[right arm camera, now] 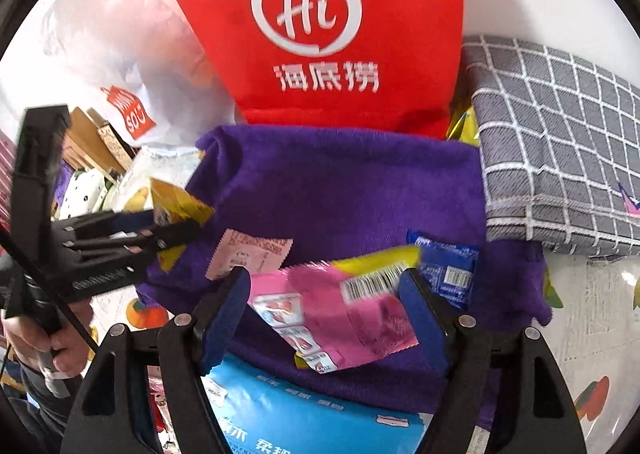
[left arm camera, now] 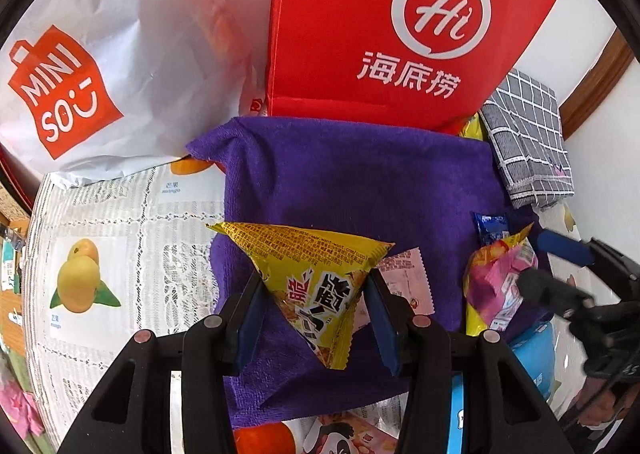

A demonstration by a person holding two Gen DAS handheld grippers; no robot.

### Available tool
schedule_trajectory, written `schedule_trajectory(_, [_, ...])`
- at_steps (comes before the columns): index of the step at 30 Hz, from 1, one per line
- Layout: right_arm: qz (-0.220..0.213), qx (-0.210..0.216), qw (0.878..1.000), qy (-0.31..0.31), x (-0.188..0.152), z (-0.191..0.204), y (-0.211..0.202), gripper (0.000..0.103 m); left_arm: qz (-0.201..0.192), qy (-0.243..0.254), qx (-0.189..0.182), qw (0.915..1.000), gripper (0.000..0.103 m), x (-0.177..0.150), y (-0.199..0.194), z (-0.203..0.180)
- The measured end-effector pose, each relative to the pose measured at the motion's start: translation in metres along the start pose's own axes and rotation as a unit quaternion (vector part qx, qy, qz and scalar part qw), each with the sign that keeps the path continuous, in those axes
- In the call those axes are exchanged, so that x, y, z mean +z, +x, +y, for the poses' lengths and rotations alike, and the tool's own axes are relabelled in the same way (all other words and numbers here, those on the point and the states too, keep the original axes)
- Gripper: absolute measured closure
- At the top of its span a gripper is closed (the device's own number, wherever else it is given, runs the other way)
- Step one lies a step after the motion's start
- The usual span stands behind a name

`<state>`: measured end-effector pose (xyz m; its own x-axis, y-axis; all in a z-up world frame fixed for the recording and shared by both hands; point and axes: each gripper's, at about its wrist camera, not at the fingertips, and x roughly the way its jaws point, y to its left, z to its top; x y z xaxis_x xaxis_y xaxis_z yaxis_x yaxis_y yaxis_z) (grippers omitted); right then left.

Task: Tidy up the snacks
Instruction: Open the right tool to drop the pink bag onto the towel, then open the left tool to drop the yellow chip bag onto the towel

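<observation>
Left gripper (left arm camera: 316,314) pinches a yellow triangular snack packet (left arm camera: 308,274), both blue pads pressed on its slanted sides, packet held above the purple towel (left arm camera: 360,182). The right wrist view shows the same gripper from the side (right arm camera: 176,222), yellow packet sticking out of its tip, a hand (right arm camera: 60,342) on the handle below it.

Right gripper (right arm camera: 324,318): fingers spread wide, a pink and yellow snack bag (right arm camera: 344,310) sits between them, barcode facing up. Right blue pad sits at the bag's barcode end, left pad near its other edge; no firm pinch visible, image is blurred there. In the left wrist view this bag (left arm camera: 496,286) sits at the right edge of the towel, with the right gripper's fingertips (left arm camera: 560,250) beside it.

Other items on the towel:
- pale pink sachet (right arm camera: 248,254) lying flat, between the 2 grippers, also visible just right of the yellow packet (left arm camera: 408,278)
- small blue sachet (right arm camera: 448,274) to the right of the pink bag, partly under its yellow end

Behind the towel a red bag (left arm camera: 400,34) stands upright with a white "Hi" logo. White MINISO bag (left arm camera: 80,86) to its left. Grey checked cloth (right arm camera: 560,134) folded at the right, touching the towel's far right corner. Blue pack with white lettering (right arm camera: 304,414) at the towel's near edge. All of it sits on a tablecloth with fruit prints (left arm camera: 120,254)
</observation>
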<state>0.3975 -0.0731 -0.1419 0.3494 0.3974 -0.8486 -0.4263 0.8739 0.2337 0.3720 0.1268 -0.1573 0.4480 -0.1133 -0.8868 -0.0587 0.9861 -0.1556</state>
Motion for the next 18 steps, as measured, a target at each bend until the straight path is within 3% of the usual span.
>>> schedule_trajectory(4, [-0.017,0.005,1.000,0.007,0.001,-0.004,-0.013,0.027,0.003,0.002,-0.004,1.0000,0.055,0.000,0.000,-0.002])
schedule_trajectory(6, [-0.024,0.009,1.000,0.010,0.002,-0.005,-0.018,0.027,0.005,-0.003,-0.016,0.9999,0.036,0.001,-0.001,-0.002])
schedule_trajectory(8, [-0.031,0.013,0.999,0.012,0.002,-0.005,-0.022,0.027,-0.004,-0.007,-0.024,0.9997,0.031,0.002,-0.006,-0.002])
schedule_trajectory(18, [-0.072,0.008,0.997,0.023,0.000,0.009,-0.051,0.027,-0.031,0.014,-0.026,0.9991,0.030,0.001,-0.042,-0.012])
